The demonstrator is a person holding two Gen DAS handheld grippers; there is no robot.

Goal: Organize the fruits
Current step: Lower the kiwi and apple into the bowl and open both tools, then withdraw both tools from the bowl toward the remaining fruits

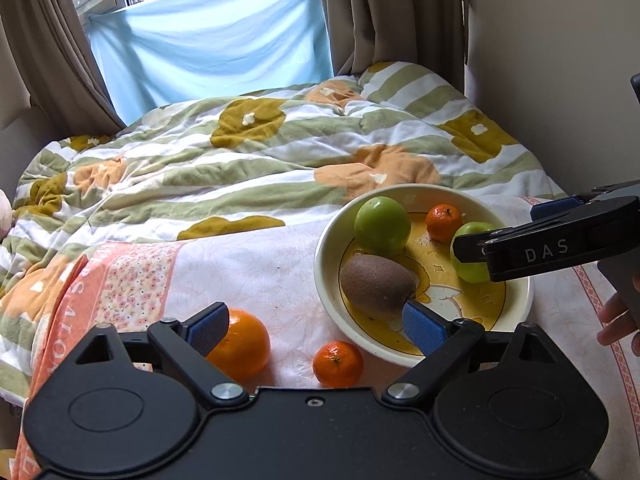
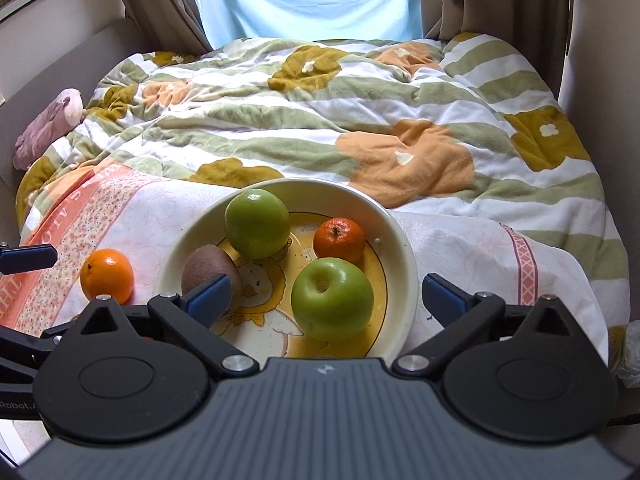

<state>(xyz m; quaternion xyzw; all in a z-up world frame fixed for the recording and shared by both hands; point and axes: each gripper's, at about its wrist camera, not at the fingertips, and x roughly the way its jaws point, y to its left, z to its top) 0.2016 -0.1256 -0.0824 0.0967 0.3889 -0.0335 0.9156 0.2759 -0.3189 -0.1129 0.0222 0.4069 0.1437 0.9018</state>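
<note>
A cream bowl (image 1: 325, 264) (image 2: 400, 240) sits on a pink-bordered cloth on the bed. In it lie two green apples (image 2: 256, 224) (image 2: 332, 298), a kiwi (image 2: 208, 266) and a mandarin (image 2: 339, 239). My right gripper (image 2: 326, 298) is open over the bowl. The nearer apple lies between its blue pads, untouched. In the left wrist view one of its fingers (image 1: 532, 254) crosses that apple (image 1: 470, 270). My left gripper (image 1: 316, 326) is open and low over the cloth. An orange (image 1: 240, 344) is by its left pad, a small mandarin (image 1: 338, 363) is between the pads, and the right pad is at the kiwi (image 1: 376, 286).
A striped flowered quilt (image 2: 360, 112) covers the bed beyond the bowl. A plush toy (image 2: 48, 124) lies at the bed's left edge. The wall is close on the right, curtains and a window at the back. A person's hand (image 1: 618, 320) shows at the right.
</note>
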